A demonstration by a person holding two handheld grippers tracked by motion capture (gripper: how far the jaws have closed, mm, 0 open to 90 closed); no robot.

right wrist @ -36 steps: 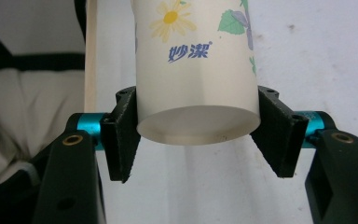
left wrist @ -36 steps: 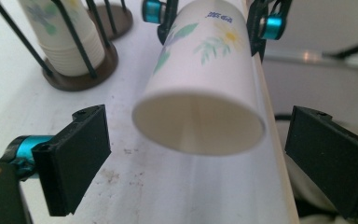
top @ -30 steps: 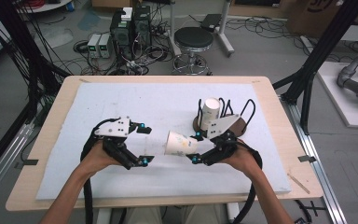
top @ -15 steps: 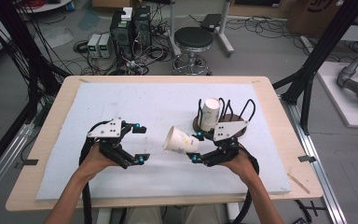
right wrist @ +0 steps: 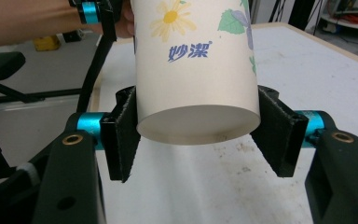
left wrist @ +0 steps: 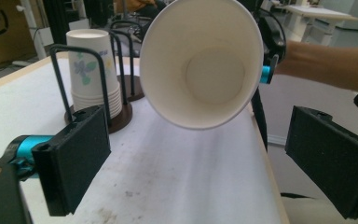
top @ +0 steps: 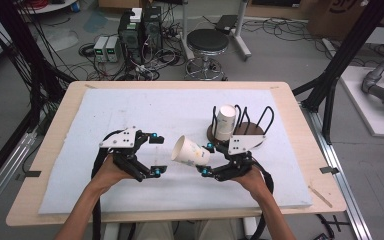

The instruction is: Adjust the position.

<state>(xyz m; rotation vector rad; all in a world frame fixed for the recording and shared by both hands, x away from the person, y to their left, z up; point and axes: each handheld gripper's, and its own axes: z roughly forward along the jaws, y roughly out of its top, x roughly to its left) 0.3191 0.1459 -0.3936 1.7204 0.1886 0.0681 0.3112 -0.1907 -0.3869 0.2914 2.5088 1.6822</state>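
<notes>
Paper cup [top: 191, 150], high view: held above the white worktop [top: 130, 115], long axis near level, mouth toward the left gripper [top: 150, 154], base clamped in the right gripper [top: 205, 159]. Left gripper view: the cup's open mouth [left wrist: 203, 60] faces the camera, beyond and above the wide-spread, empty fingers [left wrist: 72, 163]; stacked cups [left wrist: 94, 70] stand in a wire rack [left wrist: 121, 105]. Right gripper view: both fingers [right wrist: 123, 135] press the cup's base [right wrist: 198, 93].

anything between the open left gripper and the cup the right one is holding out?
Nothing visible. The paper cup lies sideways in the shut right gripper, mouth toward the left gripper, whose jaws stand open. Bare white mat lies below the gap; the cup rack stands behind.
</notes>
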